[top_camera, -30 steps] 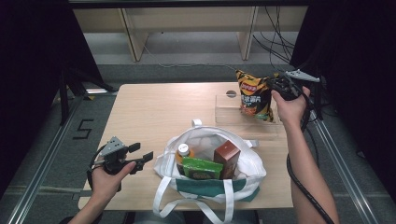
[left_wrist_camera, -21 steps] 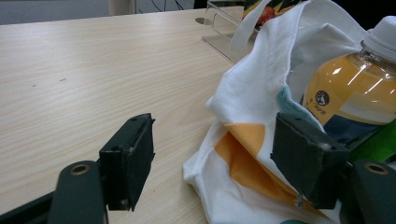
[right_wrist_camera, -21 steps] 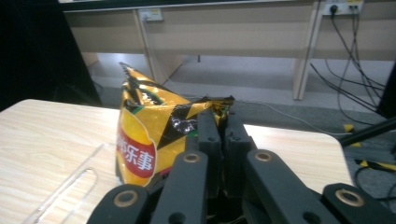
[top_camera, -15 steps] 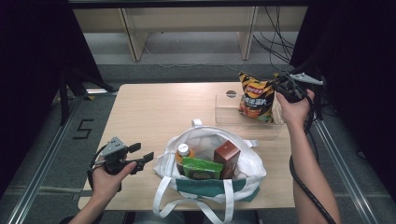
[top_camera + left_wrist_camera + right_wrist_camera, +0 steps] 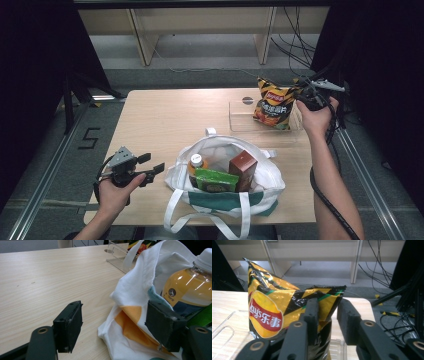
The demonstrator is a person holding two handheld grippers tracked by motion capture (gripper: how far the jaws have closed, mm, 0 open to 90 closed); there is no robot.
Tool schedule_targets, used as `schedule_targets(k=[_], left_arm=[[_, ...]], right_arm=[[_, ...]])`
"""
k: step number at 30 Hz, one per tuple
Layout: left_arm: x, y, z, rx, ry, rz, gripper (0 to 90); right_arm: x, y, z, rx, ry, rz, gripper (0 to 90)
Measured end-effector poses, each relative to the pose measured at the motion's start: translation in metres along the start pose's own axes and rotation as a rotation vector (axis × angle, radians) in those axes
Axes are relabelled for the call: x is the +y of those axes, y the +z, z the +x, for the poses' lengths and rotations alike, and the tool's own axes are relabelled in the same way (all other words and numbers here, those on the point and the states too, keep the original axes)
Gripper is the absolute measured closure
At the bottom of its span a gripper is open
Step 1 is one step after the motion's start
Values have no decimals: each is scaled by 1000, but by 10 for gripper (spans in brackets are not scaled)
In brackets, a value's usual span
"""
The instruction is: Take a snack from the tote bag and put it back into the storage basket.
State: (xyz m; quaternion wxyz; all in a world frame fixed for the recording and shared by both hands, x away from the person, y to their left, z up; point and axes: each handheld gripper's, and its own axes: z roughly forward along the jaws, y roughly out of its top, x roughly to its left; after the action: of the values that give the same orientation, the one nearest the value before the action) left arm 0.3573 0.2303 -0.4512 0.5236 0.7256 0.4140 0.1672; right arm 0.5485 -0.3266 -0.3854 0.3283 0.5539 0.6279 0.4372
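Two grippers are at work, and the nearer one, the left gripper [image 5: 152, 165], hovers at the front left of the table [image 5: 165, 120], just beside the white tote bag [image 5: 272, 175]. Its jaws stand wide apart with nothing between them; in the left gripper view the bag's cloth lies right against the right-hand jaw, and an orange drink bottle [image 5: 190, 290] stands inside the bag just past it.

Farther off, at the table's far right, the chip bag [image 5: 272, 102] stands upright in the clear plastic tray [image 5: 240, 117], its long axis roughly vertical. The right gripper [image 5: 299, 94] is by far the nearer to it, at its right edge. In the right gripper view its jaws have just been opening: a gap shows between them, the packet's side seam sits against the left jaw, and the pads do not look to be pressing it. I judge the packet released, resting in the tray.
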Motion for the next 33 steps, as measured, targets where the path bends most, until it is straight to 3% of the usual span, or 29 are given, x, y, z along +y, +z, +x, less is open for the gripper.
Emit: schedule_targets(k=[4,6,9,12,13,14,15,17,18,19,24,27,29,30,32,33], left_arm=[[0,0,0,2,-1,2,291],[0,0,0,-2,-2,0,291],[0,1,0,-3,-2,2,291],[0,1,-1,-3,-12,1,291],[0,1,-1,-2,-12,1,291],[0,1,-1,-2,-12,1,291],[0,1,-1,-2,-12,0,291],[0,0,-2,2,-11,3,291],[1,0,-2,3,-11,3,291],[1,0,-2,2,-11,1,291],[1,0,-1,1,0,1,291],[1,0,-2,2,-8,0,291],[1,0,-2,1,-7,-1,291],[1,0,-2,2,-7,-1,291],[1,0,-2,6,-11,-1,291],[1,0,-2,2,-6,0,290]], right_arm=[[0,-1,-1,-11,32,23,653],[-1,-1,-5,-14,10,37,629],[-3,-3,-4,-32,33,62,606],[-4,-4,-5,-26,55,55,593],[-4,-4,-8,-21,19,51,588],[-3,-6,-6,-28,36,61,587],[-3,-6,-7,-23,16,59,583],[-4,-8,-7,-22,16,58,576],[-5,-9,-4,-36,50,59,573],[-5,-10,-6,-30,26,57,570],[-8,-16,-4,-36,57,77,557],[-10,-17,-9,-24,8,51,553],[-10,-20,-7,-32,44,61,553],[-10,-21,-10,-27,10,58,551],[-10,-23,-8,-24,32,50,549],[-10,-25,-7,-44,30,66,547]])
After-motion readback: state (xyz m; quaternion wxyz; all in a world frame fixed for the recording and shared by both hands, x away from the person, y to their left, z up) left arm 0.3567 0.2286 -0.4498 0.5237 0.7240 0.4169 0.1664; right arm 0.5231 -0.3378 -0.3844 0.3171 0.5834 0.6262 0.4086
